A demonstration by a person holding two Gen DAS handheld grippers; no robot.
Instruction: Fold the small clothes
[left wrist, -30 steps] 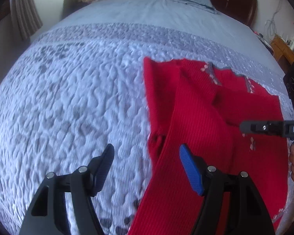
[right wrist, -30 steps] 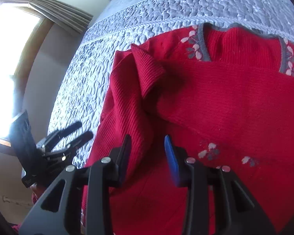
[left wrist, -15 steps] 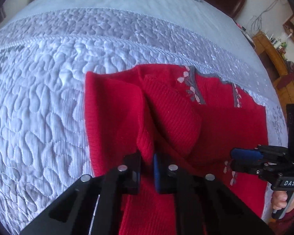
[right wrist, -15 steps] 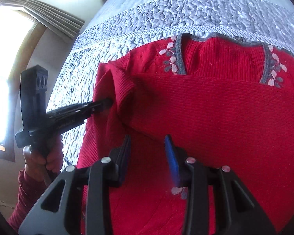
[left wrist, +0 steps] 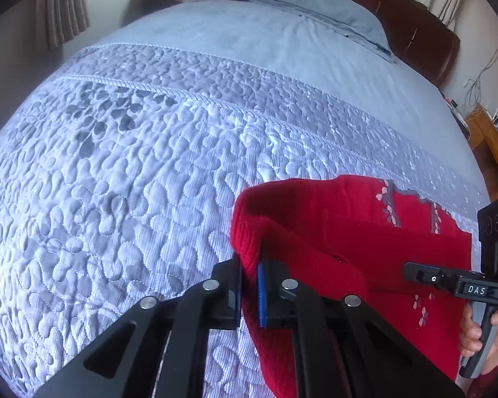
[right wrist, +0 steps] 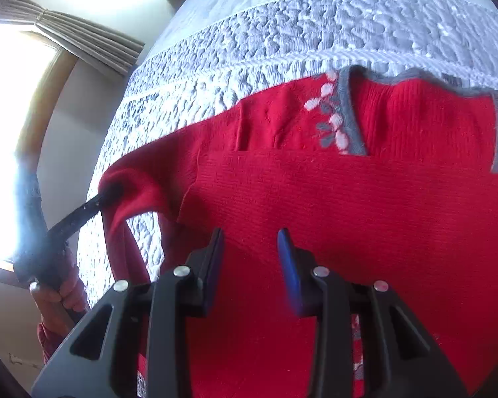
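Through my left wrist camera, my left tongs (left wrist: 249, 293) were pinching a raised fold of the red sweater (left wrist: 365, 252), the knit bunched between the two pads and lifted a little off the quilted bedspread (left wrist: 132, 182). The rest of the sweater lay spread on the near right part of the bed, its grey-trimmed neckline (left wrist: 393, 210) with small pale flowers pointing toward the far side. At the right edge I could see my right tongs (left wrist: 411, 270) side-on above the red knit, with my right hand (left wrist: 481, 331) wrapped around the handle; from this angle I could not tell how far they stood apart. Farther off, a blue pillow (left wrist: 315, 10) rested against the dark brown headboard (left wrist: 415, 26), a curtain (left wrist: 63, 10) hung at the far left, and a wooden cabinet (left wrist: 491, 146) stood to the right of the bed. Through my right wrist camera, my right tongs (right wrist: 250, 258) were spread, with nothing between the pads, hovering over the flat body of the red sweater (right wrist: 348, 215). The neckline (right wrist: 348, 112) sat at the far edge against the bedspread (right wrist: 282, 39). On the left, my left tongs (right wrist: 99, 200) gripped the sweater's edge and held it up, so bedspread showed beneath the hanging cloth, and my left hand (right wrist: 63, 295) held the handle near the bright window (right wrist: 6, 132).
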